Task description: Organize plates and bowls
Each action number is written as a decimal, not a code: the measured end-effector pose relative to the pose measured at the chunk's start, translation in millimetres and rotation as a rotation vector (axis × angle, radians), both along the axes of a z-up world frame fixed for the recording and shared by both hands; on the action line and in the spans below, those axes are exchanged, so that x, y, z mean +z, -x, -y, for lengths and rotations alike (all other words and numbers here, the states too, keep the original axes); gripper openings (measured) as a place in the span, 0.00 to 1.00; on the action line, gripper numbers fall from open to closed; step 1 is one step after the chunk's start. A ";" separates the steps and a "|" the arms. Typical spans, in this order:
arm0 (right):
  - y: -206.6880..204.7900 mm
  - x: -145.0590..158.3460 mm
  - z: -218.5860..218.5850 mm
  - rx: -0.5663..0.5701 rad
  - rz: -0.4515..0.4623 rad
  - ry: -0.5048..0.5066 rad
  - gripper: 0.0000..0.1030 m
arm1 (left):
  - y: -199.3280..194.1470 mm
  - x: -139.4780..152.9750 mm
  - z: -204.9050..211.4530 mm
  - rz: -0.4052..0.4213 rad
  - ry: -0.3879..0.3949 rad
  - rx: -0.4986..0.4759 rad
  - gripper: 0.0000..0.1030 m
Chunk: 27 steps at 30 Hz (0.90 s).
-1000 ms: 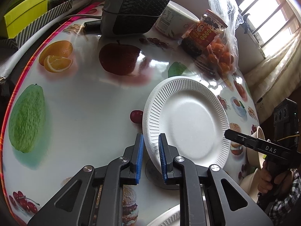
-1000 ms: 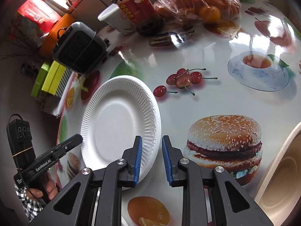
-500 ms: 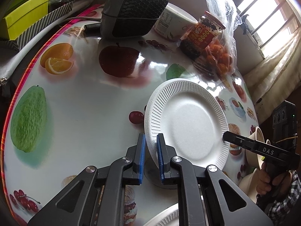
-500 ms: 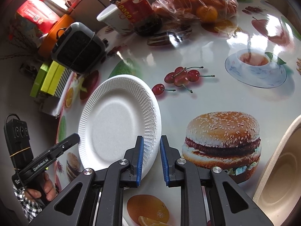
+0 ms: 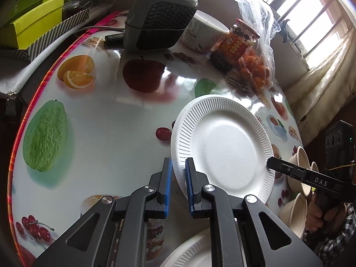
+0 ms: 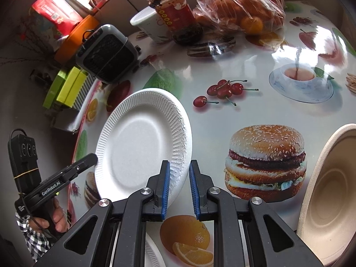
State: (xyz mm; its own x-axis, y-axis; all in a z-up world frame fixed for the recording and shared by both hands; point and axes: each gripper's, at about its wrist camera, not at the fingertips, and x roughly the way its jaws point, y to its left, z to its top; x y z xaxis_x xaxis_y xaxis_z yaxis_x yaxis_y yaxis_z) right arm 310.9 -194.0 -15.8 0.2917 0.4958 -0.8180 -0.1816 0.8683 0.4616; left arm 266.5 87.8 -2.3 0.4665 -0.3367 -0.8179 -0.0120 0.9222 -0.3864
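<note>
Clamped between two grippers above a glossy, fruit-printed bench [image 5: 111, 115]: one white ribbed paper plate [image 5: 222, 151], face up and slightly tilted, with a grey shadow under its near edge

Held on the rim nearest the left wrist camera by the left gripper [image 5: 178, 162], jaws narrow, blue pads pinching the ribbed edge from both sides

Held on the opposite rim by the right gripper [image 6: 179, 164], jaws likewise narrow, the rim caught between the pads and pressed against the left-side pad; seen from the left wrist view as a black tip meeting the plate's right edge

Impossible to tell whether the plate's far edge touches the bench

Just below the left gripper, at the bottom of the left wrist view, the rim of a second plate [image 5: 189, 251], also white and ribbed, lying flat

To the right, near the bench edge, several beige bowls [image 5: 298, 155], one of them large and close in the right wrist view

Wrapped around each black handle, a hand: right hand [image 5: 316, 213] and left hand [image 6: 57, 218], each with a checked sleeve [image 6: 31, 238]

At the far side of the bench, well apart from the plate: a dark grey heater [image 5: 158, 15], a white tub [image 5: 202, 33], a red-labelled jar [image 5: 233, 44] and a clear bag of oranges [image 5: 258, 71]
</note>
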 end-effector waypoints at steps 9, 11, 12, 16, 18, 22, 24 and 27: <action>23.3 11.6 -1.4 0.008 0.021 -0.008 0.17 | 18.8 12.5 -2.1 0.024 0.002 -0.005 0.12; 29.9 14.8 -2.2 0.012 0.026 -0.006 0.17 | 24.4 15.2 -2.9 0.030 0.004 -0.006 0.12; 33.6 15.9 -2.3 0.014 0.029 -0.005 0.17 | 27.1 16.3 -3.4 0.033 0.006 -0.006 0.12; 46.9 20.9 -3.8 0.021 0.036 -0.010 0.17 | 37.4 19.7 -4.9 0.039 0.007 -0.006 0.12; 53.9 23.2 -4.1 0.025 0.041 -0.015 0.17 | 44.0 21.6 -5.8 0.045 0.008 -0.007 0.12; 69.0 25.9 -6.7 0.036 0.046 -0.016 0.17 | 58.1 24.7 -7.8 0.052 0.003 -0.007 0.12; 77.2 27.0 -8.0 0.043 0.049 -0.015 0.17 | 65.7 25.7 -8.9 0.055 0.000 -0.007 0.12; 88.5 28.4 -8.9 0.050 0.051 -0.019 0.17 | 76.9 25.4 -10.0 0.056 -0.003 -0.012 0.12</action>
State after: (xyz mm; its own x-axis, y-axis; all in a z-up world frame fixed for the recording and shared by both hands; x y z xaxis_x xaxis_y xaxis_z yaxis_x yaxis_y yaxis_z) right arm 222.3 -185.1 12.6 0.3075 0.5262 -0.7928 -0.2484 0.8487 0.4670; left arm 189.6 97.8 23.1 0.5073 -0.3396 -0.7920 0.0202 0.9235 -0.3831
